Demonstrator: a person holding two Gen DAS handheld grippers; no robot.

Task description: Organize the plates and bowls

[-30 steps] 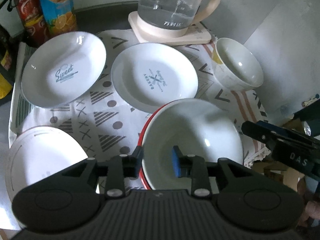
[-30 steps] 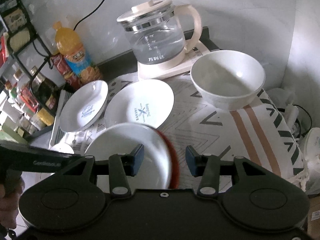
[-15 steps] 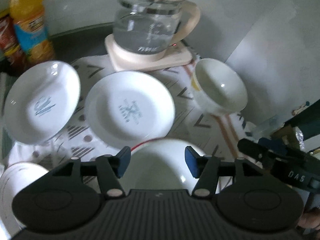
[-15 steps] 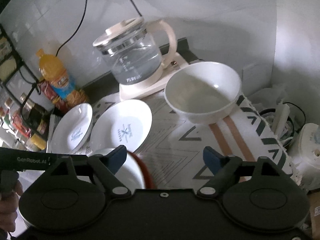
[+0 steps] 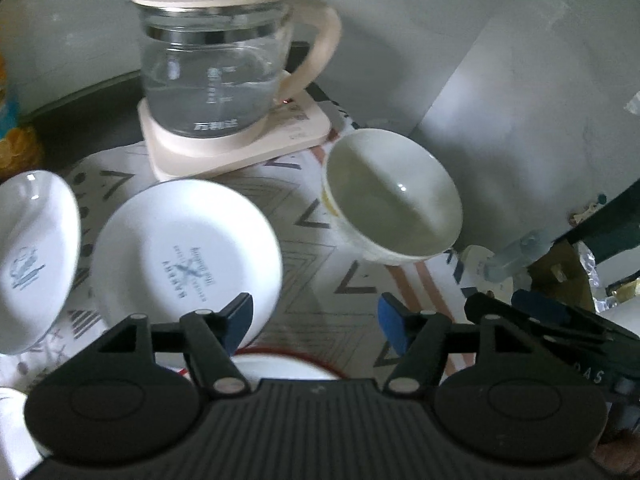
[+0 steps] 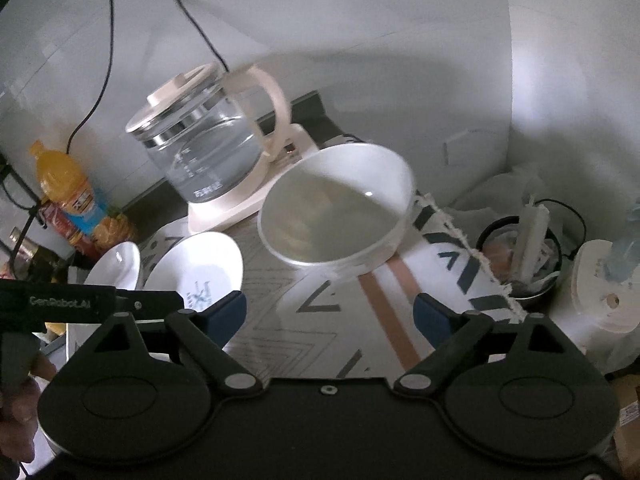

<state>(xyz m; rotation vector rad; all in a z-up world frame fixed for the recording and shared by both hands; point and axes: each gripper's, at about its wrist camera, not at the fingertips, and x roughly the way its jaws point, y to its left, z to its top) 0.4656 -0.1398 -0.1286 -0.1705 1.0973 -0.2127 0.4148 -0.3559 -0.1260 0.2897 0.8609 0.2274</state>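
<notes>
Both claws spread wide and empty. Left claw (image 5: 314,322) poised over the patterned cloth (image 5: 320,280), blue pads well apart, nothing between them. Right claw (image 6: 330,314) likewise released, aimed at the deep white bowl (image 6: 336,216) at about 12 o'clock in its view.

Deep white bowl standing upright on the cloth, just beside the base of the glass kettle (image 5: 216,68) — at roughly 1 o'clock from the left claw, near the right edge of the counter. Printed plate (image 5: 184,260) at 10 o'clock of the left claw, lying flat; a second printed plate (image 5: 32,256) farther out at 9 o'clock. Red-rimmed bowl (image 5: 280,364) right below the left claw at 6 o'clock, mostly hidden by the claw body. Orange drink bottle (image 6: 66,188) far off at 10 o'clock in the right view, clear of the work.

Step in hand, by the look of it: reaching for the deep bowl, probably to gather it with the red-rimmed one. Nothing gripped yet.

Next move likely calls for one finger inside the rim and one outside, pinching the near wall — a thin, slick edge, so a firm clench. Worth minding the kettle close behind; lifting straight up before swinging away seems safest.
</notes>
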